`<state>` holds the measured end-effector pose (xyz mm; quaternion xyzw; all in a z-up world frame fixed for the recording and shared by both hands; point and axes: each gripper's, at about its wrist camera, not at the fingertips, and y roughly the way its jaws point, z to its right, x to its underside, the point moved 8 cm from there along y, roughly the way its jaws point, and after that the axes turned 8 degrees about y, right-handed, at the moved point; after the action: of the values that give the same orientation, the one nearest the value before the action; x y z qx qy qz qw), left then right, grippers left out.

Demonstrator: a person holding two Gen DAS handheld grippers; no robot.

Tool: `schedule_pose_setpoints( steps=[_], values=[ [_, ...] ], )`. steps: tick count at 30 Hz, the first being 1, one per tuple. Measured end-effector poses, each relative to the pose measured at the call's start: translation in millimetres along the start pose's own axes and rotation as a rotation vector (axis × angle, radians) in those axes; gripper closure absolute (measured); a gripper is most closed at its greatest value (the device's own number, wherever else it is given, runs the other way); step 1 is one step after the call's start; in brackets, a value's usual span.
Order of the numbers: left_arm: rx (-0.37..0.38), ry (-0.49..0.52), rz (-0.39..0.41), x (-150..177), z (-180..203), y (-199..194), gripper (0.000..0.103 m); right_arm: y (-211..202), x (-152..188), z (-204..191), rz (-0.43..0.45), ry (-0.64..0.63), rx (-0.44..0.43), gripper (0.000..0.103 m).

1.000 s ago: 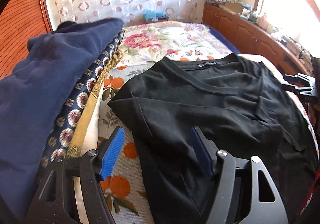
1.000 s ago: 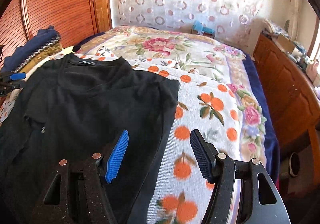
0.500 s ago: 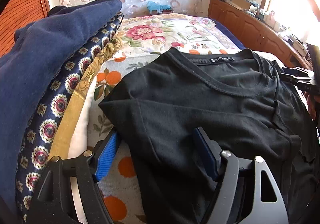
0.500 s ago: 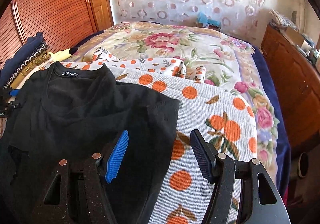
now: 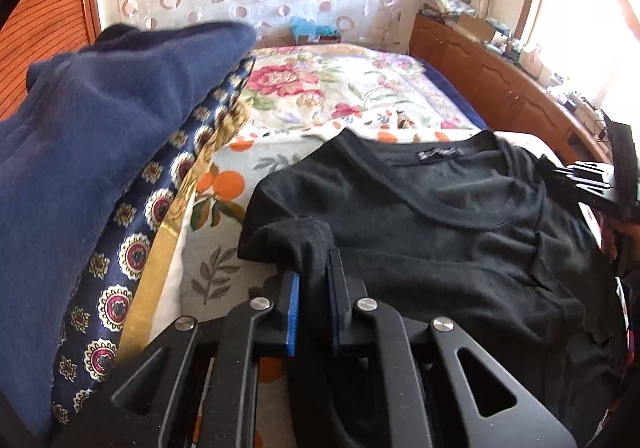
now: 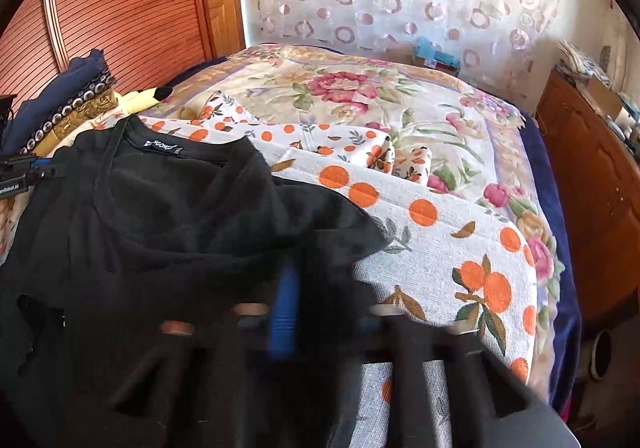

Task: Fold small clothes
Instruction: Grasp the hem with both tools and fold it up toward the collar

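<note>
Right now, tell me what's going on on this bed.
A person is folding a black short-sleeved T-shirt spread on the orange-patterned bedcover. The left gripper is clamped on one side of the shirt, and the right gripper is clamped on the opposite side. A stack of folded clothes lies beside the shirt. No fold is made yet.

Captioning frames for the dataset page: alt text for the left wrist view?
The left gripper is shut on the sleeve edge of a black T-shirt spread on an orange-print blanket. Folded navy clothes sit at left.
</note>
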<state>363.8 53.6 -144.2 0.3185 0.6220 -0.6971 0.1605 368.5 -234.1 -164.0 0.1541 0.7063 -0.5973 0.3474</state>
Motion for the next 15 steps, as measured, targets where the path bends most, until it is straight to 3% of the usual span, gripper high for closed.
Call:
schedule_pose_setpoints(
  steps=[2, 8, 15],
  values=[
    [0.019, -0.002, 0.027, -3, 5, -9, 0.094, -5, -1, 0, 0.024, -0.012, 0.032, 0.097],
    [0.04, 0.04, 0.114, -3, 25, -56, 0.095, -42, 6, -15, 0.095, -0.01, 0.01, 0.097],
    [0.074, 0.089, 0.196, 21, 47, -122, 0.095, -102, 34, -35, 0.17, -0.011, 0.002, 0.097]
  ],
)
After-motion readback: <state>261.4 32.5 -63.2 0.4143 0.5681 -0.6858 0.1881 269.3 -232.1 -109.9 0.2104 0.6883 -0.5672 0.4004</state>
